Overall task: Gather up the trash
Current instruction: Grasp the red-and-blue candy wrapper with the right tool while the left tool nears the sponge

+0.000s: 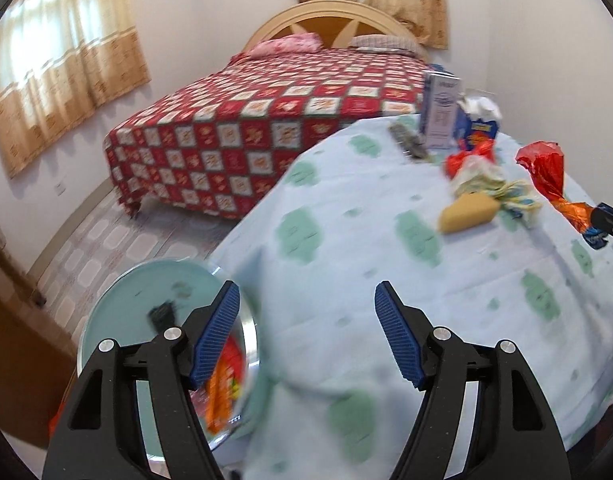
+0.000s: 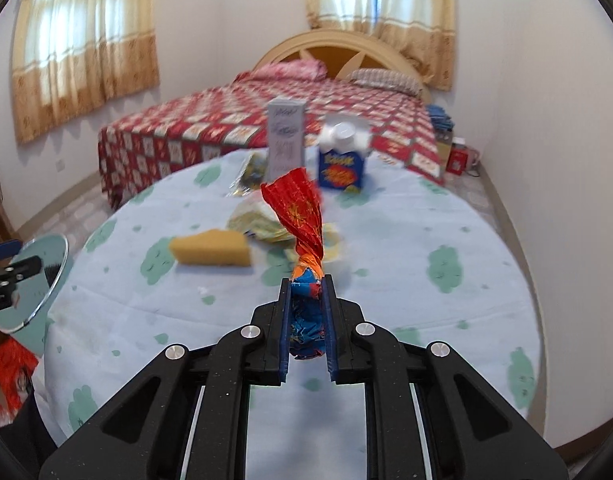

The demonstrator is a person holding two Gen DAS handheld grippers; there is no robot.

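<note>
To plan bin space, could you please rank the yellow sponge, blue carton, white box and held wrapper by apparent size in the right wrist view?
1. Held wrapper, inflated by nearness.
2. Yellow sponge.
3. White box and blue carton: alike.

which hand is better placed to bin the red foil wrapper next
Right. The right hand-held gripper is already shut on the twisted red and orange foil wrapper, lifted above the table. The left hand-held gripper is open and empty, beside the round pale-blue bin lid.

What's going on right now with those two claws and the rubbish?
Right claw shut on red-and-blue wrapper, lifted off table. Left claw open, empty, beside open bin. Path to bin looks clear.
</note>
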